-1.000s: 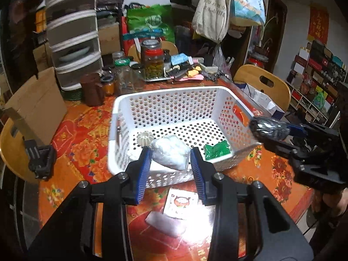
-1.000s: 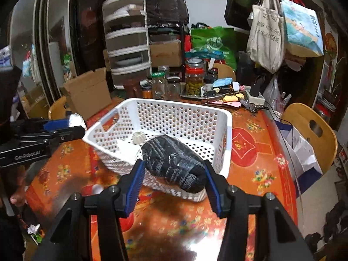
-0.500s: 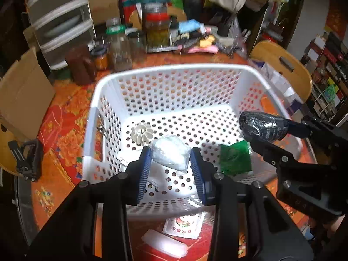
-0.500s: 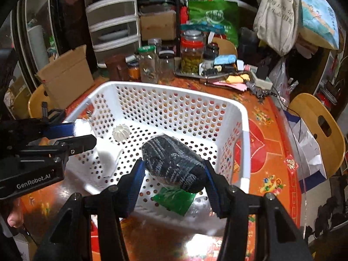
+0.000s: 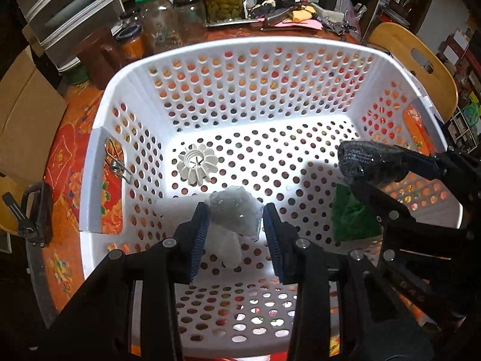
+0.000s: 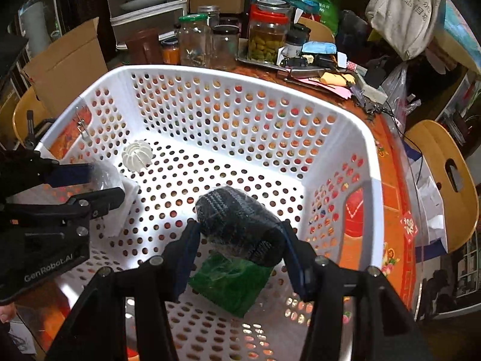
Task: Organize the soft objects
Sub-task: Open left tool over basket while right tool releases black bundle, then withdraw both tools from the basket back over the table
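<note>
A white perforated basket (image 5: pixel 252 51) (image 6: pixel 372 180) stands on the red patterned table. My left gripper (image 5: pixel 235 215) (image 6: pixel 99 177) is shut on a clear-wrapped white soft bundle (image 5: pixel 236 212) and holds it above the basket floor near the left side. My right gripper (image 6: pixel 240 228) (image 5: pixel 357 162) is shut on a dark knitted roll in clear wrap (image 6: pixel 240 225) (image 5: pixel 366 161), held over the basket's right front. A green packet (image 6: pixel 231 282) (image 5: pixel 351 215), a white folded soft piece (image 5: pixel 224 245) (image 6: pixel 126 201) and a white ribbed cap (image 5: pixel 197 164) (image 6: pixel 137 155) lie inside.
Glass jars (image 6: pixel 267 36) and clutter stand behind the basket. A cardboard box (image 5: pixel 18 117) is at the left, a wooden chair (image 6: pixel 445 180) at the right. A metal clip (image 5: pixel 117 165) hangs on the basket's left wall.
Both grippers moved forward and down from in front of the basket to inside it, each still holding its bundle.
</note>
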Available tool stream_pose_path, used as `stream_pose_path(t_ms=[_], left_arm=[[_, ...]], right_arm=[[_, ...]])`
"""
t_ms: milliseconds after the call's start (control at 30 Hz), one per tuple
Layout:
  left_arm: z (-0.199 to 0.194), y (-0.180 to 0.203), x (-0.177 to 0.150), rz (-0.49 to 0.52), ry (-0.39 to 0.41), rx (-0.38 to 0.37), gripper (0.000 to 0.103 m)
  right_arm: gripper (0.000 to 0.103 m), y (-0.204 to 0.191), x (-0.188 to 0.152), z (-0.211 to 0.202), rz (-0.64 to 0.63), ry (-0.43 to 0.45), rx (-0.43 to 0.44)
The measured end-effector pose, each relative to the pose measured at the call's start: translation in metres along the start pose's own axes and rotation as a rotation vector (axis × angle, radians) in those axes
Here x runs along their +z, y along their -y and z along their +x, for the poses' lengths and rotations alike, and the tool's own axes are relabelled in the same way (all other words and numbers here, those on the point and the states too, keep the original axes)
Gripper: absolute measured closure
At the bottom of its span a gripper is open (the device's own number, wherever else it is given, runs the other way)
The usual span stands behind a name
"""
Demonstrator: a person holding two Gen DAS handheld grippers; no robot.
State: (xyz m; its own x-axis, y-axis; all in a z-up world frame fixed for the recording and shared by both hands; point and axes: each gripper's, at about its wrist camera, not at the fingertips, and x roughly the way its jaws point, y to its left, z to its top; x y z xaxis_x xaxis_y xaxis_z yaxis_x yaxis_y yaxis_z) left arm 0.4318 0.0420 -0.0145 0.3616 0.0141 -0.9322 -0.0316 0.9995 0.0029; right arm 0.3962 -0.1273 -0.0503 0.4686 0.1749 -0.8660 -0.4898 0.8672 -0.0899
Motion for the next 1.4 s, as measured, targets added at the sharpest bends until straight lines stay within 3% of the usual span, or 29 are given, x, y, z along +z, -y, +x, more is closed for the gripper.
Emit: stream_pose_path(t_ms=[267, 367, 467, 600, 800, 900, 1100, 1400], left_arm=[[0.000, -0.005, -0.002, -0.010, 0.004, -0.022, 0.067], [-0.002, -0.004, -0.003, -0.002, 0.015, -0.018, 0.059], [-0.012, -0.006, -0.004, -0.011, 0.053, -0.029, 0.046], [-0.028, -0.009, -0.004, -0.021, 0.095, -0.018, 0.038], [-0.065, -0.010, -0.012, -0.012, 0.188, -0.009, 0.028], [-0.089, -0.007, -0.022, 0.001, 0.258, 0.020, 0.015], [-0.128, 0.007, -0.054, 0.043, 0.367, 0.048, 0.001], [-0.172, 0.016, -0.117, 0.062, 0.498, 0.075, 0.000]], right_arm=[[0.049, -0.002, 0.002, 0.001, -0.010, 0.001, -0.010], [0.047, -0.002, 0.002, -0.003, -0.007, 0.020, -0.010], [0.037, -0.001, 0.001, -0.012, 0.002, 0.046, 0.013], [0.021, 0.002, -0.001, -0.027, 0.014, 0.085, 0.024], [0.007, 0.007, -0.007, -0.048, 0.021, 0.134, 0.031], [0.002, 0.008, -0.016, -0.060, 0.018, 0.155, 0.032], [0.000, 0.009, -0.036, -0.084, 0.029, 0.208, 0.044], [0.000, -0.001, -0.068, -0.119, 0.030, 0.288, 0.077]])
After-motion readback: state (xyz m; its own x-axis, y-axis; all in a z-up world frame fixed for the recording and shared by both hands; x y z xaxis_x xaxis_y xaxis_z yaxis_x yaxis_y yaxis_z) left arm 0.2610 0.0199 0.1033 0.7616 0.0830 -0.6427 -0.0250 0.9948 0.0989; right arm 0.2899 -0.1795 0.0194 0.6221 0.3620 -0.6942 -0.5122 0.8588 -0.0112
